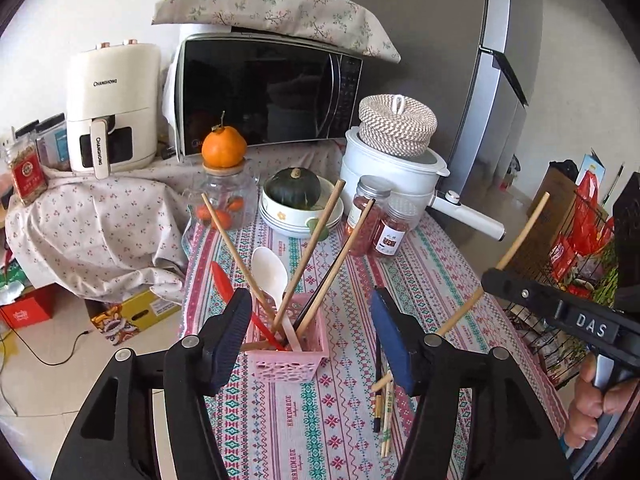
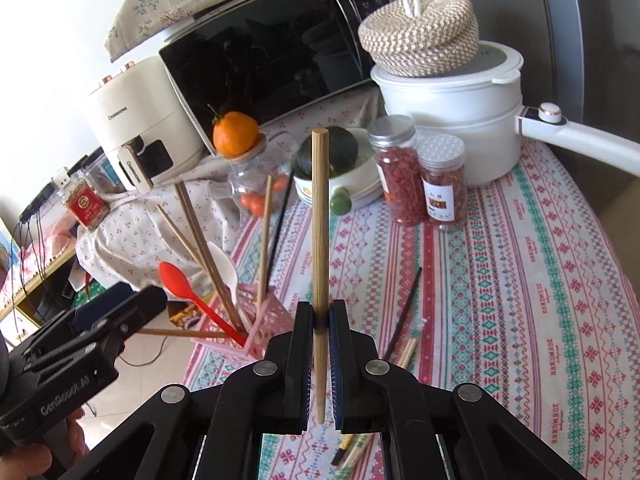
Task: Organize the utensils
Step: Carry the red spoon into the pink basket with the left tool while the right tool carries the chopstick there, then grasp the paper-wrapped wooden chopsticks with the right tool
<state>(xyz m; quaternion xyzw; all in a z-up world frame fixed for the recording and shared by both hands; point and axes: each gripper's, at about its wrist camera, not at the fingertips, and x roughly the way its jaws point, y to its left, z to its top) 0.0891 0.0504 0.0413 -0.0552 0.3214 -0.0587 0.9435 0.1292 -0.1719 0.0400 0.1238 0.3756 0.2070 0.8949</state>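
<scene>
The wooden chopstick (image 2: 319,216) stands near upright, clenched in the right tongs (image 2: 320,344) above the counter (image 2: 520,280). The pink basket (image 2: 260,332), already holding chopsticks and spoons, lies to its left, nearer the left tongs (image 1: 308,340), which gape released around it. Loose chopsticks (image 2: 404,354) lie below.

One pink basket (image 1: 286,354) holds about five chopsticks (image 1: 310,256), one white spoon (image 1: 270,270) and one red spoon (image 2: 176,280). One more chopstick (image 2: 319,216) sits in a gripper. Several loose chopsticks (image 1: 385,416) lie on the tablecloth; their exact number is unclear. Two spice jars (image 2: 420,172) stand nearby.
</scene>
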